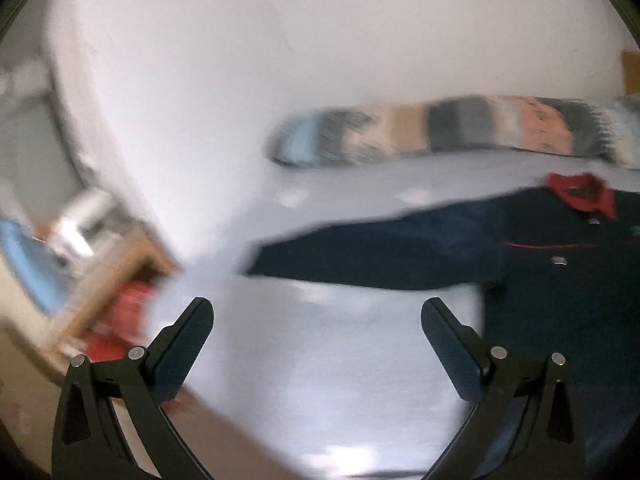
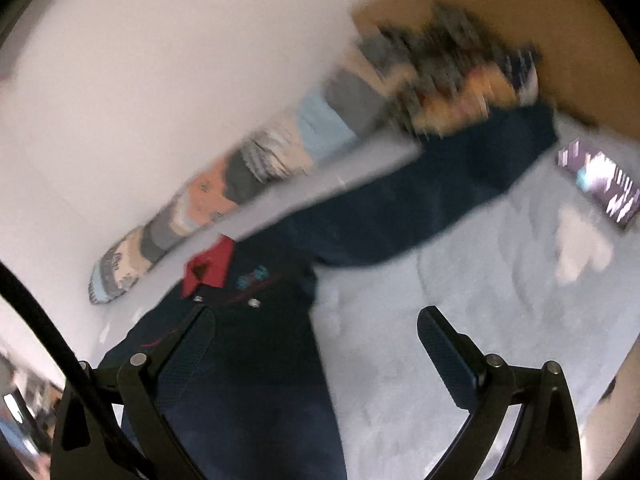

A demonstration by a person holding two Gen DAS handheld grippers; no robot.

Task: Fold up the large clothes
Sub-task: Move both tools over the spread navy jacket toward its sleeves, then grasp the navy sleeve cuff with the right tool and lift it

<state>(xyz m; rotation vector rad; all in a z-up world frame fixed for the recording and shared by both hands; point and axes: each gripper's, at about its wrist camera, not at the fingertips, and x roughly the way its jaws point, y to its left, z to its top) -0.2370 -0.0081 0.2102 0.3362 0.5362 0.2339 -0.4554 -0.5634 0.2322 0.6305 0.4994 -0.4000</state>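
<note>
Navy jacket (image 1: pixel 520 264) flat on bed (image 1: pixel 320 360), sleeves out. L gripper (image 1: pixel 318 316) & R gripper (image 2: pixel 316 326) above it, fingers wide, empty. Both views motion-blurred.

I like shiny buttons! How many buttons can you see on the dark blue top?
2. One button sits on the chest of the dark blue top, and another button is just below the red collar. The pictures are blurry, so more may be hidden.

— What's behind the bed?
— A plain white wall (image 1: pixel 208 80), with a patchwork bolster (image 1: pixel 460 130) lying along its foot.
— And the bedding?
— A pale blue sheet (image 2: pixel 460 288). A light wooden shelf unit (image 1: pixel 116 280) stands left of it, blurred.
</note>
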